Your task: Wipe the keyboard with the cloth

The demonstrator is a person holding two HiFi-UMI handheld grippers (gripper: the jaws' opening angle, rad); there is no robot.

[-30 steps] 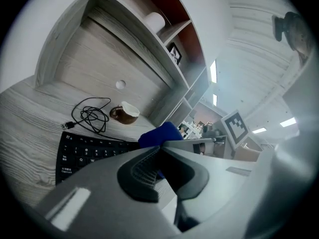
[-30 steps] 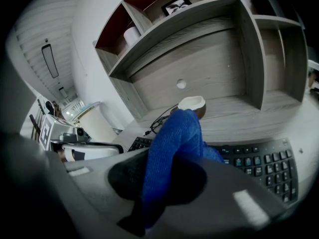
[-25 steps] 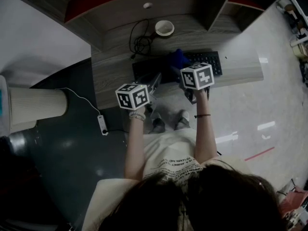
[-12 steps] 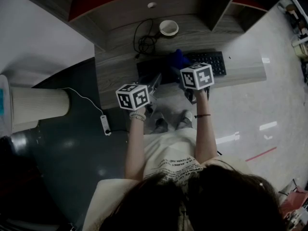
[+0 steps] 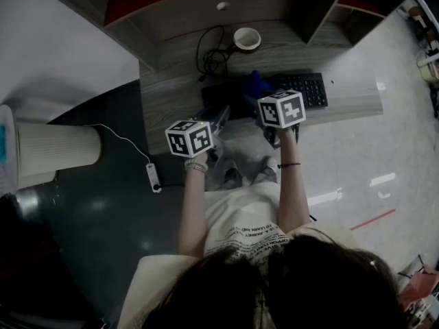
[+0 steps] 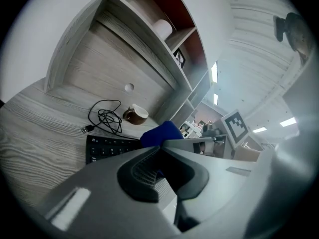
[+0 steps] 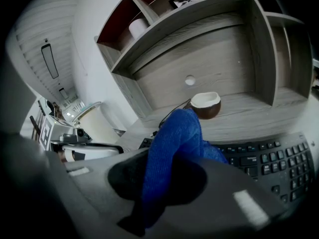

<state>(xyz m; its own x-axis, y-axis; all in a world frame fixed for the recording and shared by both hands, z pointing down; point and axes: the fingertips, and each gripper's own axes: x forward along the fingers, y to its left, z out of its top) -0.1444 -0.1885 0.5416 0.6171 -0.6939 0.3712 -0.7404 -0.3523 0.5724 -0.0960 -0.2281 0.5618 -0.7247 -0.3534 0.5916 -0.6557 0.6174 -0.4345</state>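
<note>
Head view: the cloth (image 5: 252, 84) has stayed bunched on the keyboard (image 5: 302, 89) near the worktop's (image 5: 171, 94) front edge, so the wipe looks paused.

Left gripper view: the left tongs (image 6: 162, 171) are together and empty.

Right gripper view: the right tongs (image 7: 159, 183) pinch the cloth.

Keyboard (image 5: 307, 88) middle, probably under the blue cloth (image 5: 252, 83).

The bunched blue cloth (image 7: 174, 138), pinched by the right gripper (image 7: 160, 185), rises over the flat black keyboard (image 7: 271, 161).
</note>
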